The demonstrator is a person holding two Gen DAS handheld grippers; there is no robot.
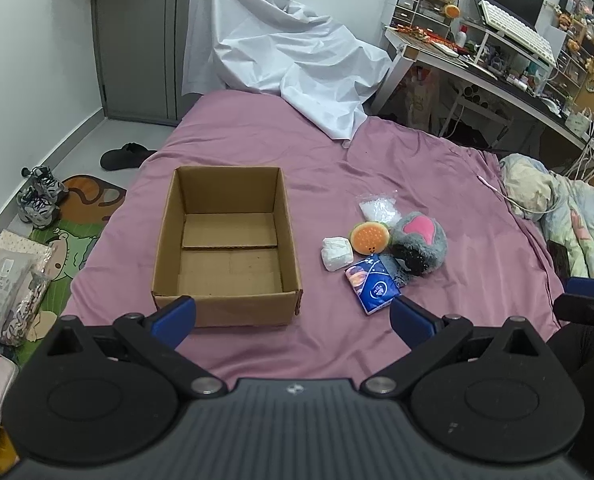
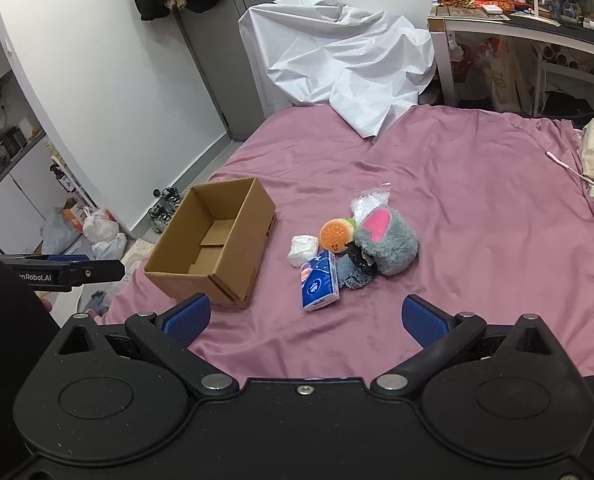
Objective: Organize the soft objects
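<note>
Holding both claws spread wide above the near edge of the bed, I grip nothing: my left gripper (image 1: 293, 316) has its blue pads far apart, and my right gripper (image 2: 305, 320) is splayed the same way. Just past my left pads sits the cardboard box (image 1: 227, 240), open-topped and bare inside, resting on the pink bedsheet (image 1: 337, 344). Right of the box, well apart from it, lies the little heap of soft things. Nearest me is the blue tissue pack (image 2: 319, 282), lying flat. Touching its far end are a white wrapped bundle (image 2: 303, 250) and a dark knitted piece (image 2: 353, 274). Behind those, the orange burger plush (image 2: 336, 236) leans against the grey plush with a pink patch (image 2: 387, 244), and a clear bag of white bits (image 2: 367, 202) pokes out beyond them. Farther off, a crumpled white sheet (image 1: 281, 52) drapes over the bed's far end, beside a cluttered desk (image 1: 493, 76).
</note>
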